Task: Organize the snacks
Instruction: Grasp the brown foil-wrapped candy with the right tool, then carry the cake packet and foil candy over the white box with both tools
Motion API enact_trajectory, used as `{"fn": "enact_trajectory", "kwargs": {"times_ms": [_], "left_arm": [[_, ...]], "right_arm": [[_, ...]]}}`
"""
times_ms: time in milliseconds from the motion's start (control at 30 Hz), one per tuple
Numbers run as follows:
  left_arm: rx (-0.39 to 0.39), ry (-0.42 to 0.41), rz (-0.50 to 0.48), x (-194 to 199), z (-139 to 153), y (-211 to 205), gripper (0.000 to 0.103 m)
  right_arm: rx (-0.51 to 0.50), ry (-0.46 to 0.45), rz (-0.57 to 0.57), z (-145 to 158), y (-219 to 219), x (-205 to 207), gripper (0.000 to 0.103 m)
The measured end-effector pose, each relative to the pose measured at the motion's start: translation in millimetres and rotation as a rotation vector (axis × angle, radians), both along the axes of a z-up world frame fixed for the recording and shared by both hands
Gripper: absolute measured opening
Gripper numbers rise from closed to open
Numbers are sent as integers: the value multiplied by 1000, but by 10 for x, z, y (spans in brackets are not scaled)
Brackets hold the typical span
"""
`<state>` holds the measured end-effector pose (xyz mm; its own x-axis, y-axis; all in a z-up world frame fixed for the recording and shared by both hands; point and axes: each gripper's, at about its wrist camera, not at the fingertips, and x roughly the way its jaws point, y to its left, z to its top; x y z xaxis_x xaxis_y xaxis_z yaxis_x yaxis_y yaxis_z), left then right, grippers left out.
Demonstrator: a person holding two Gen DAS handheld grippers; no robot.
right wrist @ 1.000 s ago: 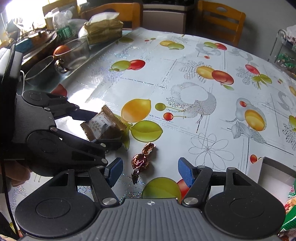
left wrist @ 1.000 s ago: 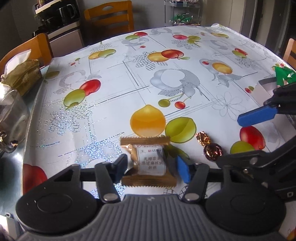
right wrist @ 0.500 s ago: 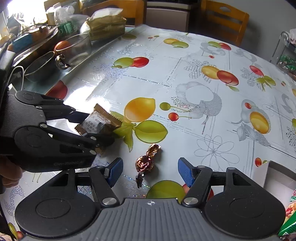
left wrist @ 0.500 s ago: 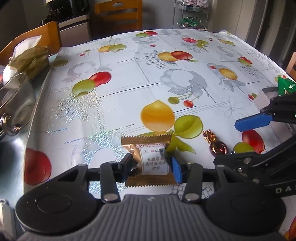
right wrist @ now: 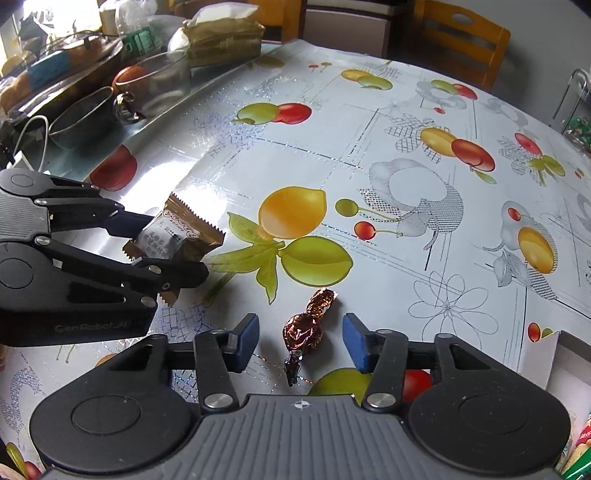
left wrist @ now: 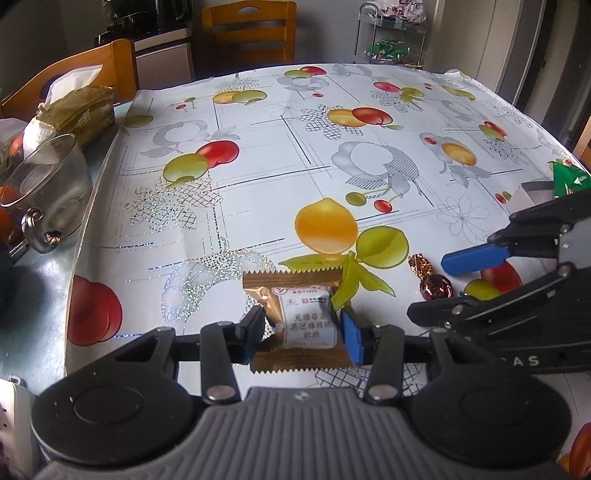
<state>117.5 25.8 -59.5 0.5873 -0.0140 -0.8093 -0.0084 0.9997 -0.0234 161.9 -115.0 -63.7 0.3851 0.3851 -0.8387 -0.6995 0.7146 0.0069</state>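
My left gripper (left wrist: 303, 334) is shut on a brown-and-white snack packet (left wrist: 303, 317) and holds it just above the fruit-print tablecloth. The packet also shows in the right wrist view (right wrist: 173, 236), pinched in the left gripper (right wrist: 159, 243). A brown foil-wrapped candy (right wrist: 304, 328) lies on the cloth between the open fingers of my right gripper (right wrist: 301, 343), touching neither. In the left wrist view the candy (left wrist: 436, 284) lies right of the packet, under the right gripper's blue pad (left wrist: 472, 260).
A white box (right wrist: 569, 365) stands at the table's right edge, with a green packet (left wrist: 567, 179) by it. A glass pot (left wrist: 48, 184), a tissue pack (left wrist: 74, 107) and a metal bowl (right wrist: 83, 118) crowd the left side. Wooden chairs (left wrist: 247, 29) stand behind the table.
My left gripper closed on the packet and lifted it slightly off the cloth. My right gripper moved forward so the candy lies between its open fingers.
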Motion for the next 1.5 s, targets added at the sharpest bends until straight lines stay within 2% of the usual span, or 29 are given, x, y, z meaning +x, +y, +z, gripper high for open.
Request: {"fn": "enact_trajectory", "kwargs": {"times_ms": [233, 267, 633, 1500], "left_arm": [[4, -9, -5, -19, 40, -54, 44], [4, -11, -4, -23, 46, -62, 44], [24, -26, 2, -100, 127, -146, 44], [41, -80, 55, -441, 394, -462, 44]], "right_arm": [[-9, -14, 26, -28, 12, -34, 32], [-6, -18, 26, -31, 5, -32, 25], [56, -5, 0, 85, -118, -36, 25], [174, -110, -2, 587, -529, -315, 25]]}}
